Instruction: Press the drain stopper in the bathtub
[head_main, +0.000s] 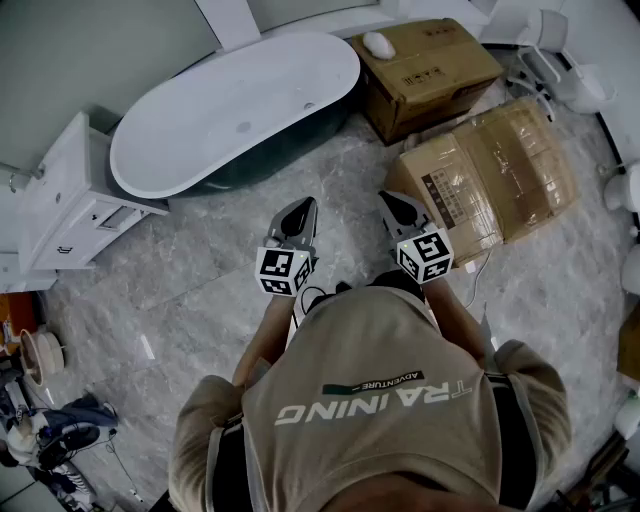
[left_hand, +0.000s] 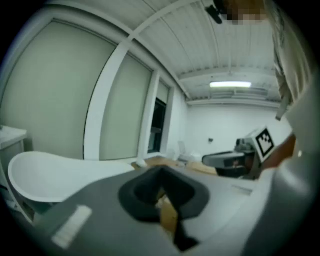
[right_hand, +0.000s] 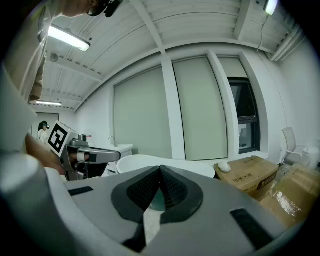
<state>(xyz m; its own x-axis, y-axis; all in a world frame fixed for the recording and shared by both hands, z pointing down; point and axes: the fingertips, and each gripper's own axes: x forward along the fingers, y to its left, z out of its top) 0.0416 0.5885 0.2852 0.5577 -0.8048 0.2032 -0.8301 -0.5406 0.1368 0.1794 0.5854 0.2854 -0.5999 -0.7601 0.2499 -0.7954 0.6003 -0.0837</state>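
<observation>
Drain stopper (head_main: 243, 127) visible from head view only: small dark dot on bathtub (head_main: 190, 150) bottom. From both gripper views, just tub rim. Left hand-held gripper (head_main: 302, 205), right hand-held gripper (head_main: 390, 198): jaws together, empty, well apart from tub.

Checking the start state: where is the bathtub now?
The bathtub lies upper left in the head view, between a white cabinet at its left end and a cardboard box at its right end.
</observation>
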